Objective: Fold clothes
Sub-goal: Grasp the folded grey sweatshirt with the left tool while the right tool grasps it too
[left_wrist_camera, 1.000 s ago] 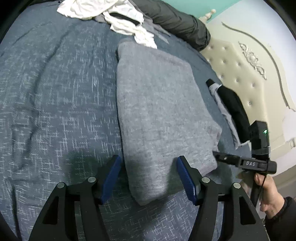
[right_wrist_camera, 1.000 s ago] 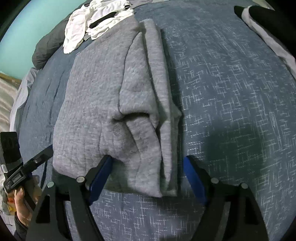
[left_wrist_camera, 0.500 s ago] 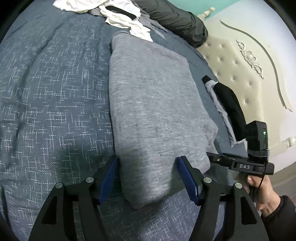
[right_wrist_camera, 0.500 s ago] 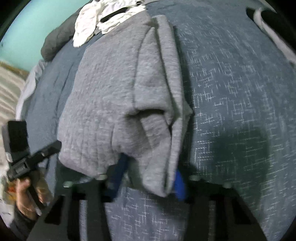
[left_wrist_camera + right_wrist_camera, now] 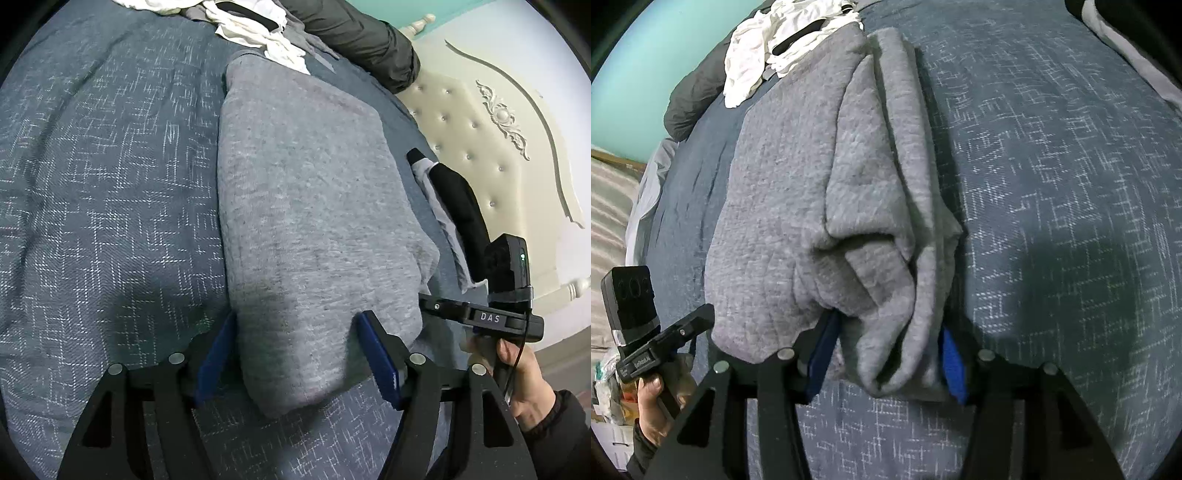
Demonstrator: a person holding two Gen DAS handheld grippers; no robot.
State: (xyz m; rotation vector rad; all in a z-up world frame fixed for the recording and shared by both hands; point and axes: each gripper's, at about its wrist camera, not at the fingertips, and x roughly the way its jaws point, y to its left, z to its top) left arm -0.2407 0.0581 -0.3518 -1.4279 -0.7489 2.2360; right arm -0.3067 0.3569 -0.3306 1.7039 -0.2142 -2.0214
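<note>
A grey knit garment (image 5: 306,206), folded into a long strip, lies on the blue bedspread (image 5: 103,192). Its near end sits between the blue pads of my left gripper (image 5: 295,354), whose jaws are still wide. In the right wrist view the garment's (image 5: 798,192) bunched near corner is pinched between the pads of my right gripper (image 5: 886,358), which has narrowed onto the cloth. Each gripper shows in the other's view, held by a hand, the right gripper body (image 5: 484,317) and the left gripper body (image 5: 653,350).
White and dark clothes (image 5: 255,33) are piled at the far end of the bed. A folded black and grey garment (image 5: 458,210) lies by the cream tufted headboard (image 5: 491,122). The bedspread stretches left (image 5: 74,147) and right (image 5: 1052,184) of the grey garment.
Both grippers moved forward onto the garment's near end. The right gripper's jaws closed from wide open onto the bunched corner. The left jaws stayed wide.
</note>
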